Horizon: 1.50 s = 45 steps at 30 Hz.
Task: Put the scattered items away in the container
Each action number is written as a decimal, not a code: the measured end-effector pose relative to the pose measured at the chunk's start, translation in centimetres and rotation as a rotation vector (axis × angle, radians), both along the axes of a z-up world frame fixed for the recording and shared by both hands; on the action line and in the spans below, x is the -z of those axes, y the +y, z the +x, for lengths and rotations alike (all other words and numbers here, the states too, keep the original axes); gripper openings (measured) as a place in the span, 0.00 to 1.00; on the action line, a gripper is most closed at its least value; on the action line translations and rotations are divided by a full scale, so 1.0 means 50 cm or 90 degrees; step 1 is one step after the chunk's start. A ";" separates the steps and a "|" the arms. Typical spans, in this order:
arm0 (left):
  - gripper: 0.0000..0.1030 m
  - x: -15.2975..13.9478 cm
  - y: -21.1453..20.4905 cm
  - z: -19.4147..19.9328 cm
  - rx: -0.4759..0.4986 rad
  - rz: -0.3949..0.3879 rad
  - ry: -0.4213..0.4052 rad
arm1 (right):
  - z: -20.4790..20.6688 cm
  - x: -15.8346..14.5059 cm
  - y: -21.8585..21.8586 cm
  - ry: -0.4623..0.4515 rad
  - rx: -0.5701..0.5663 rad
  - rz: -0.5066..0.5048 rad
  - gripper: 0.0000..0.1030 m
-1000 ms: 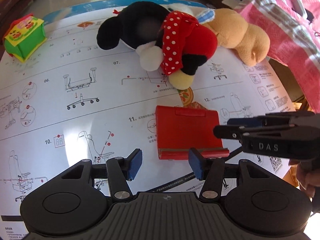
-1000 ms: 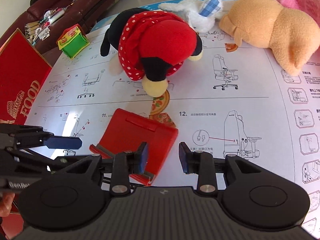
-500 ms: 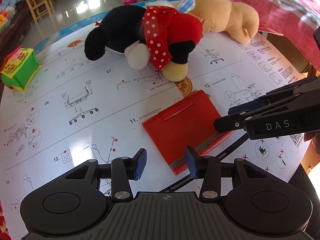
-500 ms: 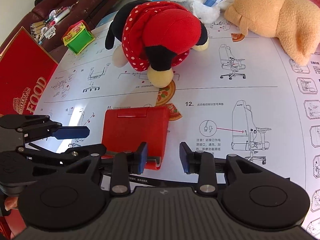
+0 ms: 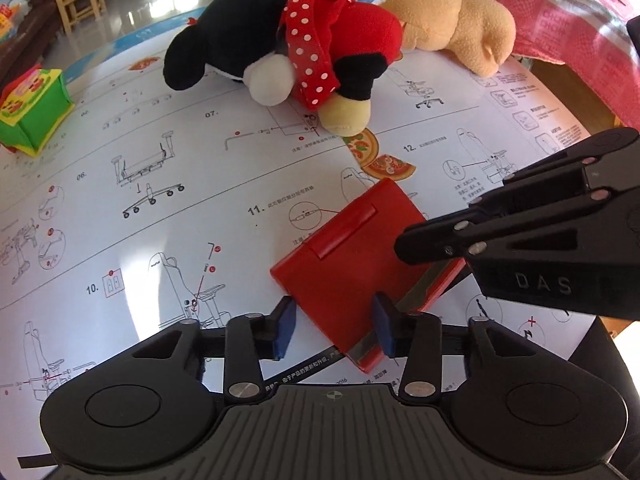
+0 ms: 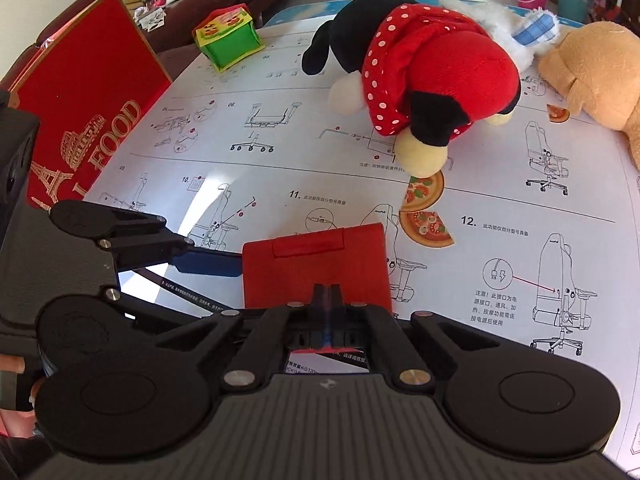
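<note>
A flat red stand (image 5: pixel 352 264) lies on the paper-covered table near the front edge. One corner of it sits between the fingers of my left gripper (image 5: pixel 334 326), whose jaws are closing; the pads do not visibly press on it. My right gripper (image 6: pixel 328 292) is shut, its tips at the near edge of the red stand (image 6: pixel 316 264). I cannot tell if anything is pinched. In the left wrist view the right gripper (image 5: pixel 404 248) reaches in from the right over the stand. The red FOOD box (image 6: pixel 88 100) stands at the table's left side.
A black and red mouse plush (image 6: pixel 420 72), a tan bear plush (image 6: pixel 592 68) and a white plush (image 6: pixel 520 32) lie at the back. A green toy block (image 6: pixel 228 36) sits back left. Flat pizza pieces (image 6: pixel 426 226) lie beyond the stand. Pink cloth (image 5: pixel 560 20) hangs at the right.
The right gripper's jaws have shut at the stand's near edge. The left gripper's jaws have narrowed around the stand's corner. The stand has turned on the table.
</note>
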<state>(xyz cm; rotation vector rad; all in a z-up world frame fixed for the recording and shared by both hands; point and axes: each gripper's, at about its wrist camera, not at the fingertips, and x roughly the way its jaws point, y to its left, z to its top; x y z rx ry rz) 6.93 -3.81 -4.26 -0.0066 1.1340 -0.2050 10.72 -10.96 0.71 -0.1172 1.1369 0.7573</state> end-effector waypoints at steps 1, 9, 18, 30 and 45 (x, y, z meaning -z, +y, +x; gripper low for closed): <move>0.24 -0.001 -0.001 0.001 0.000 0.000 -0.001 | 0.006 -0.002 -0.005 -0.001 0.011 -0.002 0.05; 0.08 -0.004 0.008 -0.001 -0.014 -0.013 -0.001 | 0.016 0.010 -0.063 0.017 0.072 -0.050 0.31; 0.09 -0.006 -0.026 -0.019 0.026 0.011 -0.021 | -0.010 0.030 -0.052 0.028 0.051 -0.010 0.54; 0.37 -0.008 0.002 -0.008 -0.001 0.000 -0.017 | -0.025 0.033 -0.067 0.049 0.041 0.013 0.24; 0.05 -0.002 0.019 -0.062 0.034 0.018 -0.060 | -0.008 0.031 -0.061 0.023 0.061 0.031 0.28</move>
